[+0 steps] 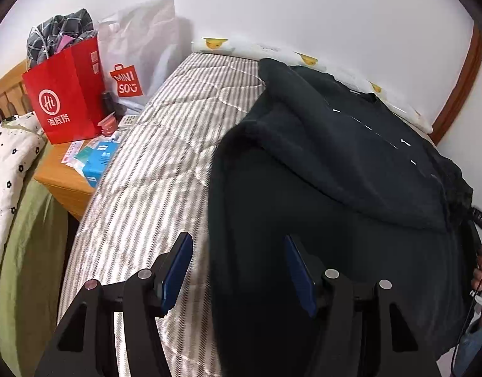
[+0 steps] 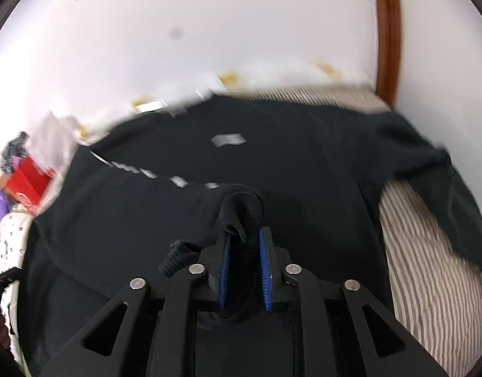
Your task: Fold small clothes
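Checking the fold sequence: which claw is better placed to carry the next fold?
Right. The right claw is shut on the dark sweatshirt's ribbed cuff; the left claw is open, holding nothing.

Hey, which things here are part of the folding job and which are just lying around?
Job: dark sweatshirt, right gripper shut on its cuff, left gripper open, striped mattress.
Lying about: red paper bag, white Miniso bag, blue boxes.
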A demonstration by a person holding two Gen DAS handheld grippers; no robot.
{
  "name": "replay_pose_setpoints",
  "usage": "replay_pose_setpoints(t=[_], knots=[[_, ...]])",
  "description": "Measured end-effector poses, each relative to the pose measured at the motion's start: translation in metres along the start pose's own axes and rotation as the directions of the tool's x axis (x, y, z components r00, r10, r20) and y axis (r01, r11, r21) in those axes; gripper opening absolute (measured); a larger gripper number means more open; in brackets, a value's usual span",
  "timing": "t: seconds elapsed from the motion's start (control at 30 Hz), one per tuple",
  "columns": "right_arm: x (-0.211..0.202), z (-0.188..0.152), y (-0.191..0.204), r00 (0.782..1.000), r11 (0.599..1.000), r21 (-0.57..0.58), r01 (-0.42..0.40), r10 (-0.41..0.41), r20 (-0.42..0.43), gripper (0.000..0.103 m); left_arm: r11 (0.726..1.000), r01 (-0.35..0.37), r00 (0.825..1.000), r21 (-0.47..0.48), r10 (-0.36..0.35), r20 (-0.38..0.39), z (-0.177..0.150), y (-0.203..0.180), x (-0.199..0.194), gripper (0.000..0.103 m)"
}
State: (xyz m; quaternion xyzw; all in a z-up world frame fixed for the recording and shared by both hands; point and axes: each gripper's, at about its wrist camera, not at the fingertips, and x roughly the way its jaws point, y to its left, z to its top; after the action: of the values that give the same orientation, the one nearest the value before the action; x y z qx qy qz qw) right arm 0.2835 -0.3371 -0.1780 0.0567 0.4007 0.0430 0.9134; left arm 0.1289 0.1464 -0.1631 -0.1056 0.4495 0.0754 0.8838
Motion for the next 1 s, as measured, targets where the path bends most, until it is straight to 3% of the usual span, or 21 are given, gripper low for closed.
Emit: replay_pose_setpoints(t=[0.1, 0.2, 0.23, 0.4, 0.6, 0.73, 0.87, 1.0], knots=[[-0.009, 0.003, 0.002, 0.997, 0.997, 0.0, 0.075, -0.075, 0.016, 0.02, 1.0, -0.012, 1.0, 0.0, 0.012, 0.0, 0.005, 0.006, 0.0, 0.057], [-0.02, 0.023, 0.029, 0.995, 0.994, -0.063, 0.086, -0.083, 0.046, 0.034, 0.999, -0.037, 0.999, 0.02, 0.036, 0.021, 0.014, 0.007, 0.003, 0.057], [-0.02, 0.033, 0.049, 0.996, 0.993, -0.102, 0.066, -0.06, 0.062, 0.039, 0.999, -0.045, 0.999, 0.028, 0.044, 0.029, 0.019, 0.007, 0.005, 0.057], [0.006, 0.069, 0.137, 0.994, 0.973, -0.213, -0.086, 0.097, 0.042, 0.039, 0.996, -0.071, 0.997, 0.06, 0.069, 0.028, 0.038, 0.004, 0.023, 0.057], [0.056, 0.095, 0.238, 0.958, 0.915, -0.286, -0.285, 0.282, -0.05, 0.039, 0.994, -0.073, 0.997, 0.083, 0.072, 0.019, 0.049, 0.001, 0.045, 0.056], [0.09, 0.11, 0.286, 0.933, 0.88, -0.309, -0.361, 0.341, -0.119, 0.04, 0.992, -0.081, 0.997, 0.094, 0.079, 0.02, 0.057, 0.002, 0.057, 0.051], [0.116, 0.12, 0.318, 0.92, 0.862, -0.322, -0.391, 0.36, -0.154, 0.041, 0.996, -0.049, 0.999, 0.068, 0.049, 0.011, 0.065, 0.006, 0.067, 0.043], [0.142, 0.135, 0.345, 0.912, 0.849, -0.334, -0.41, 0.376, -0.163, 0.048, 0.994, -0.043, 0.999, 0.102, 0.041, 0.023, 0.068, 0.001, 0.079, 0.04]])
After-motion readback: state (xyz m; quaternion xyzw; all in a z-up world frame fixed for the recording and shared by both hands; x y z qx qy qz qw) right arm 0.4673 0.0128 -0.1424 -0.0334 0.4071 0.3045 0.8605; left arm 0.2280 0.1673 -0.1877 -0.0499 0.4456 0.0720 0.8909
